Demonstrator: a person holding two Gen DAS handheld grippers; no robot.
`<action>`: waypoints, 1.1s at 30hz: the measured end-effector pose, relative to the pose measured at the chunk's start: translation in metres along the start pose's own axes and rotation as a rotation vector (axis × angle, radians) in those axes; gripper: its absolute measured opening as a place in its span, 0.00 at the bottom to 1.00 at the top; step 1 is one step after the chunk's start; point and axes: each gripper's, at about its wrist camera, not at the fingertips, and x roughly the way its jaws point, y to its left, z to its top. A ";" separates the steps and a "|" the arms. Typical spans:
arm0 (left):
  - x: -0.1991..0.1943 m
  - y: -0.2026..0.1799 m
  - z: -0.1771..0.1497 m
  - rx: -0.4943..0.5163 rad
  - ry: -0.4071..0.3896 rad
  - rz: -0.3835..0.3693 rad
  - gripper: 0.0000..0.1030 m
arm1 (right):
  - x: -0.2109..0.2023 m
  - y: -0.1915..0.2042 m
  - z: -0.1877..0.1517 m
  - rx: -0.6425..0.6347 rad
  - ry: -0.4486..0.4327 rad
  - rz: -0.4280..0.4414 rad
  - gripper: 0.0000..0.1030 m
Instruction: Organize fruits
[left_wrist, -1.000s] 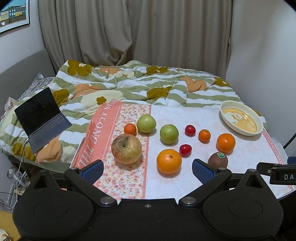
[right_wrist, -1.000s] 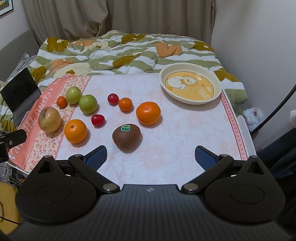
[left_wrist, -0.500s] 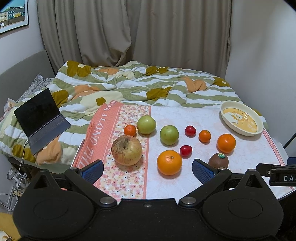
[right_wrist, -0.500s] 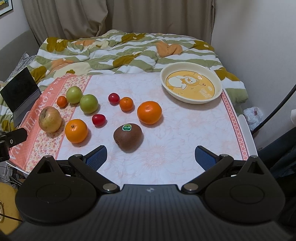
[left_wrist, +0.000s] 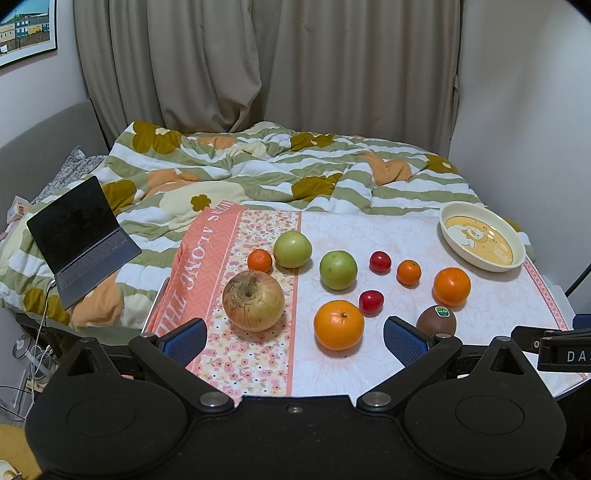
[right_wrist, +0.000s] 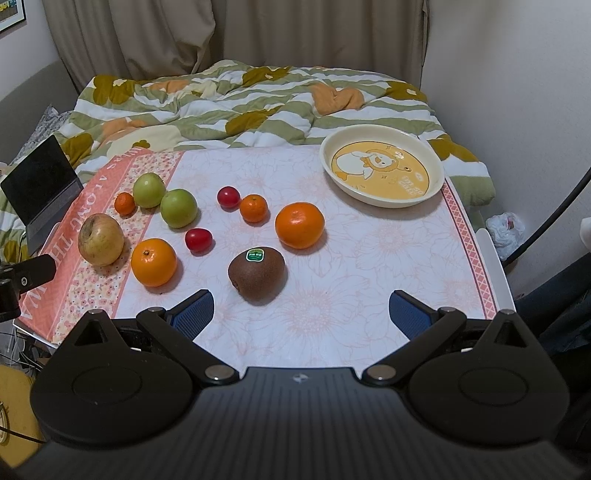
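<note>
Several fruits lie loose on a floral cloth: a big yellowish apple (left_wrist: 253, 301), two green apples (left_wrist: 338, 269), oranges (left_wrist: 338, 324), small mandarins (left_wrist: 409, 272), red plums (left_wrist: 371, 301) and a stickered kiwi (right_wrist: 256, 275). A cream dish with a yellow cartoon (right_wrist: 382, 164) stands empty at the far right. My left gripper (left_wrist: 295, 341) hovers open at the near edge, before the apple and orange. My right gripper (right_wrist: 301, 314) is open too, with the kiwi just ahead of its left finger (right_wrist: 192, 312).
A striped floral duvet (left_wrist: 280, 173) covers the bed behind the table. An open laptop (left_wrist: 83, 240) rests on it at the left. Curtains and a wall close the back and right. The cloth's right half (right_wrist: 388, 258) is bare between kiwi and dish.
Both views have shifted very slightly, with the fruits sitting a touch lower and closer. No fruit has moved and both grippers remain open.
</note>
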 end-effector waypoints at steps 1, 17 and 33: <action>0.000 -0.001 0.001 0.001 0.000 0.000 1.00 | 0.000 0.000 0.000 0.002 -0.001 -0.001 1.00; 0.001 -0.001 0.001 0.001 0.000 -0.001 1.00 | -0.001 0.001 0.000 0.002 -0.001 0.000 1.00; 0.008 -0.004 0.007 0.019 0.019 -0.015 1.00 | -0.002 0.007 0.002 -0.013 0.005 -0.009 1.00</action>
